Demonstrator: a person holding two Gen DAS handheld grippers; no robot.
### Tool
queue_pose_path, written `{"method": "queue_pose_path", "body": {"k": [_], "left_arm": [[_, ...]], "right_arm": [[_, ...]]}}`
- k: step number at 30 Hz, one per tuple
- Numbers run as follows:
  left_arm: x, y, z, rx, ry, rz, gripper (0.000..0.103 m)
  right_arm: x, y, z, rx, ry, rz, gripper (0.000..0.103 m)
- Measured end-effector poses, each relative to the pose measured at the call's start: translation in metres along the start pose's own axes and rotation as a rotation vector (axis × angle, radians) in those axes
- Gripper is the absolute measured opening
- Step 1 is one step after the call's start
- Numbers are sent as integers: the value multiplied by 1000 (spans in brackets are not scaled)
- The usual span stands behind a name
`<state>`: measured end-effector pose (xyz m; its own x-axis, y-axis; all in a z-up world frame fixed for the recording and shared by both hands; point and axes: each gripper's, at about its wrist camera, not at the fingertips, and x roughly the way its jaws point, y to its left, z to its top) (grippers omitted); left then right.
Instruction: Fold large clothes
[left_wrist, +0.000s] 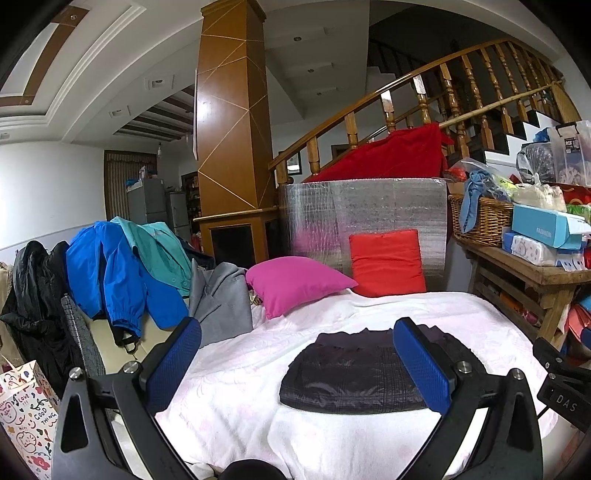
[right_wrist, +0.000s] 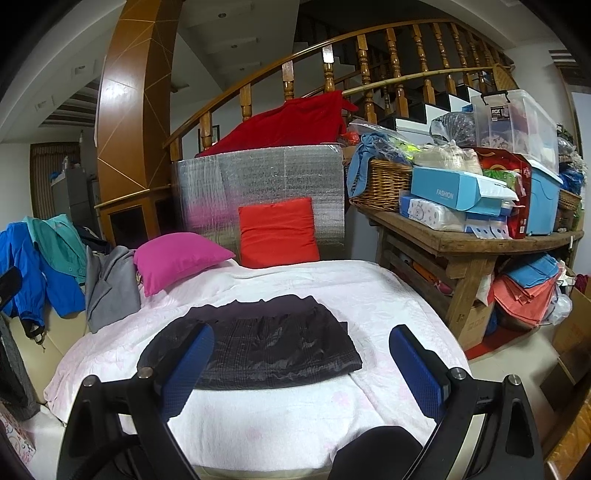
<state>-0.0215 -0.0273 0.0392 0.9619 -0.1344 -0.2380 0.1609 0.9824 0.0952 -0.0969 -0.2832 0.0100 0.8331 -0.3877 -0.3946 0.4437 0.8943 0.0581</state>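
I hold both claws spread wide and empty above the bed: left gripper (left_wrist: 295, 362), right gripper (right_wrist: 301, 365). The dark garment (right_wrist: 255, 347) lies folded flat in the middle of the white bedspread (right_wrist: 369, 295), apparently finished. More jackets (left_wrist: 122, 266) wait heaped at left, beside the wooden staircase (left_wrist: 443, 107).
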Motion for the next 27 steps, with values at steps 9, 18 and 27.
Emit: {"method": "queue_pose_path", "body": {"k": [9,18,27], "left_arm": [[3,-1,-2,7,3,-3,103],[7,2,-5,8,15,-9,103],[21,5,-5,5,36,-2,103]], "right_arm": [[2,0,-1,-6,6,0,97],[7,5,-2,-24,10,1,97],[25,21,9,-60,11,12,97]]}}
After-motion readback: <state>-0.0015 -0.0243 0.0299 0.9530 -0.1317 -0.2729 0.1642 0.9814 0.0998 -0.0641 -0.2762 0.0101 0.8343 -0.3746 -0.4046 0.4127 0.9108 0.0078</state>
